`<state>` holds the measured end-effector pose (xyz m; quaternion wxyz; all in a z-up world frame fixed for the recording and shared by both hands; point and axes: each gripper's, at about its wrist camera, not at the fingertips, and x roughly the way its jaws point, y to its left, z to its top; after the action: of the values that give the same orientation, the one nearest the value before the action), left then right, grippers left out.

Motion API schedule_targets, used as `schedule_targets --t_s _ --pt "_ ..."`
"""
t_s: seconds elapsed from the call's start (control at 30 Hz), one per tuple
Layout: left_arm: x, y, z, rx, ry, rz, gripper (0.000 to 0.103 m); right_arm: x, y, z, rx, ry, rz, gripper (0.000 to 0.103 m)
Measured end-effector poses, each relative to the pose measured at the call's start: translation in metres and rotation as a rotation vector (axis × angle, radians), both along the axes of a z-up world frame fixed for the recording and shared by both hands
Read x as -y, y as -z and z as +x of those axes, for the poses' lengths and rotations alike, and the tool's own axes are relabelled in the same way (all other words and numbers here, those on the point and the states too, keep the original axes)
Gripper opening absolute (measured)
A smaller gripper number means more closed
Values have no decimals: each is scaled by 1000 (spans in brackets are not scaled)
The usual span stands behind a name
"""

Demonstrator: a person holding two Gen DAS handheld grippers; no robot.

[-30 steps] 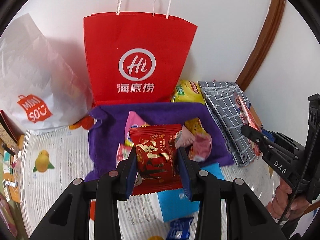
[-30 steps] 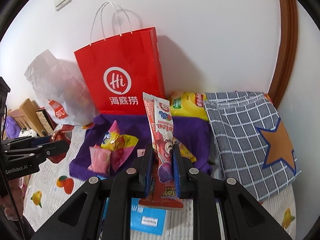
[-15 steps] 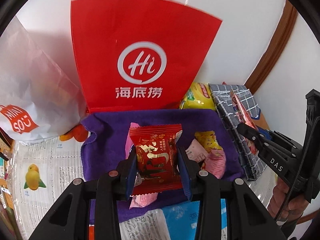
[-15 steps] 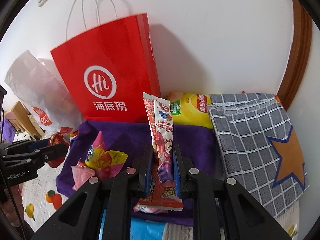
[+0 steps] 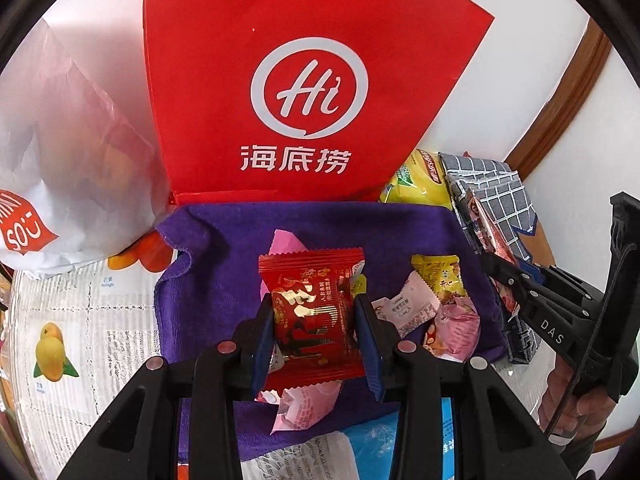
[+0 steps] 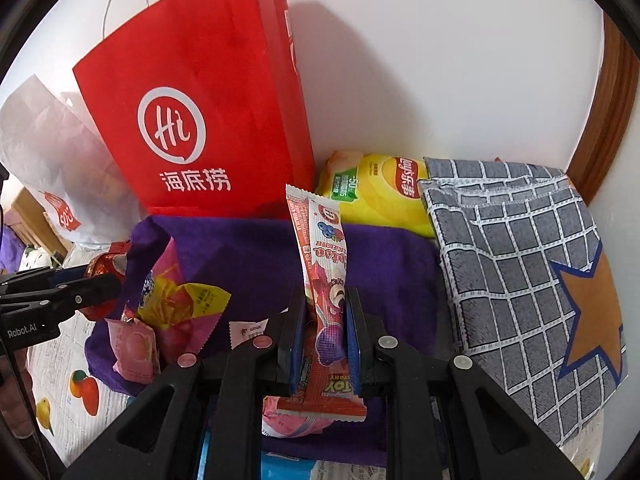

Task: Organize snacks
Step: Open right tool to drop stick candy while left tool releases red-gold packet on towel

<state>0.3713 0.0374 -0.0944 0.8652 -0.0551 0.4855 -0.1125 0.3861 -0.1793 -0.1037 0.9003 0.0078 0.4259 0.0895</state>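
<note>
My left gripper (image 5: 314, 322) is shut on a red snack packet (image 5: 312, 316), held above the purple cloth (image 5: 224, 248). My right gripper (image 6: 322, 328) is shut on a long red-and-white snack stick (image 6: 324, 276), held upright over the same purple cloth (image 6: 248, 252). Several small wrapped sweets (image 5: 436, 304) lie on the cloth; they also show at the left in the right wrist view (image 6: 172, 312). A red paper bag (image 5: 304, 92) stands behind the cloth against the wall; it also shows in the right wrist view (image 6: 200, 112).
A white plastic bag (image 5: 60, 152) stands at left. A yellow chip bag (image 6: 376, 188) lies behind the cloth, and a grey checked fabric bag (image 6: 520, 272) at right. The table has a fruit-print cover (image 5: 80, 320). A blue packet (image 5: 372, 448) lies near the front.
Both grippers have moved forward toward the red bag and over the purple cloth, each still holding its snack. The bag looms larger in both views.
</note>
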Motion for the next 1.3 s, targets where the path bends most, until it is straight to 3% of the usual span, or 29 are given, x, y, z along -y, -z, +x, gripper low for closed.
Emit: schedule_targets --t_s 0.37,0.8,1.3 --pt "-13 -1 3 3 -29 -9 36 10 -4 0 16 16 11 19" --pt "-2 9 6 -22 -8 -6 36 -8 17 7 -63 -33 -41 19" --pt "6 21 11 -58 -1 22 36 -3 1 3 -14 -5 -37 24"
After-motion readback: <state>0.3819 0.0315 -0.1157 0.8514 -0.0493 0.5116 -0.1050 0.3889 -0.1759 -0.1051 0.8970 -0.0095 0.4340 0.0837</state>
